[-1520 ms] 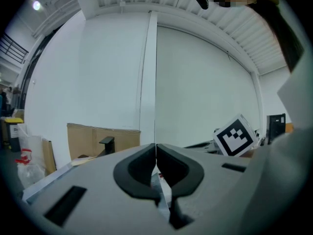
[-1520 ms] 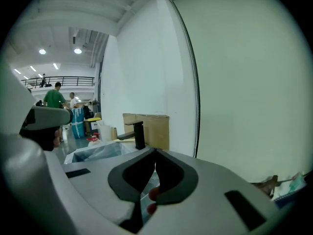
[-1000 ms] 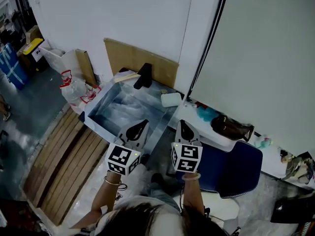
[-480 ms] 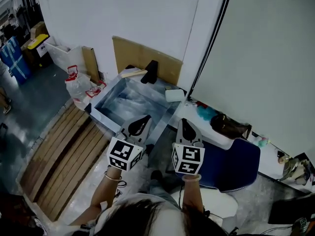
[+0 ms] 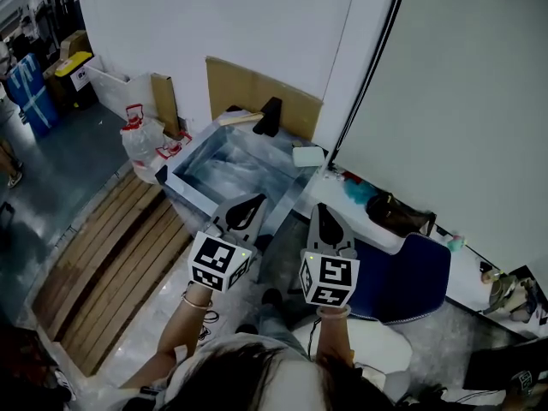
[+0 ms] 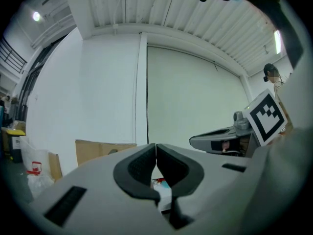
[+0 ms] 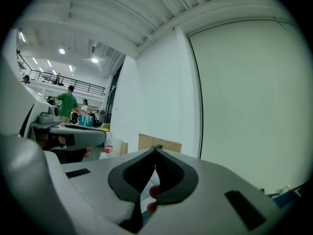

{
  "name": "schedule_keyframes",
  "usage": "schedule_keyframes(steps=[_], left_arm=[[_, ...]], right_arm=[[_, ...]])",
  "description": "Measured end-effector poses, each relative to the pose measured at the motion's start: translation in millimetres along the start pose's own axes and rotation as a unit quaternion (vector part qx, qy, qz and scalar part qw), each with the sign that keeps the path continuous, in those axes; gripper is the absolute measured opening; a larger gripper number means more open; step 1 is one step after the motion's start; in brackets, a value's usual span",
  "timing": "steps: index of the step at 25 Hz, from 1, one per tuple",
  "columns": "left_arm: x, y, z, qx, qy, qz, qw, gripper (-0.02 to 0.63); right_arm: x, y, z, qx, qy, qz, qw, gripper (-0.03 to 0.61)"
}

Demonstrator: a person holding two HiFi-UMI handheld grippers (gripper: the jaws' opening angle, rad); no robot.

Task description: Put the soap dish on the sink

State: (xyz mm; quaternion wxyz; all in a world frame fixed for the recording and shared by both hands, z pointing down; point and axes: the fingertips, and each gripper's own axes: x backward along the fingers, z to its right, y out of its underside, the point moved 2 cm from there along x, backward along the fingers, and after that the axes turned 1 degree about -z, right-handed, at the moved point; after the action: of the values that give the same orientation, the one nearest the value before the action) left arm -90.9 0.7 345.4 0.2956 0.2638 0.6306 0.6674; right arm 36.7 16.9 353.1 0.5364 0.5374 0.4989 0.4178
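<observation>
Soap dish (image 5: 308, 156) (the pale block, I judge) rests at the sink's (image 5: 190, 151) two-o'clock corner, ungrasped; left gripper (image 5: 253, 202) and right gripper (image 5: 321, 211) pressed together, empty.

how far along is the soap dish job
Done: maybe. A white dish-like item lies at the sink's far right corner, possibly the soap dish. In hand: nothing; the left gripper and right gripper are both shut and empty, short of the sink. Left: if that is not it, the whole job.
</observation>
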Motion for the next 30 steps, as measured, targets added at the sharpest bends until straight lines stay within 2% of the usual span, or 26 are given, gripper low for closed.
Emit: schedule_keyframes(steps=[11, 19, 30], left_arm=[[37.5, -2.7, 9.6, 0.0, -0.007, 0.009, 0.9999, 0.009], [62.7, -7.7, 1.0, 0.005, -0.024, 0.024, 0.9994, 0.009], [77.8, -0.6, 4.2, 0.009, -0.021, 0.021, 0.9995, 0.009]], right_arm=[[39.2, -3.9, -24.6, 0.009, -0.004, 0.01, 1.0, 0.026], [56.7, -4.5, -42.3, 0.015, -0.006, 0.013, 1.0, 0.026], [67.4, -7.3, -52.4, 0.027, -0.007, 0.01, 1.0, 0.025]])
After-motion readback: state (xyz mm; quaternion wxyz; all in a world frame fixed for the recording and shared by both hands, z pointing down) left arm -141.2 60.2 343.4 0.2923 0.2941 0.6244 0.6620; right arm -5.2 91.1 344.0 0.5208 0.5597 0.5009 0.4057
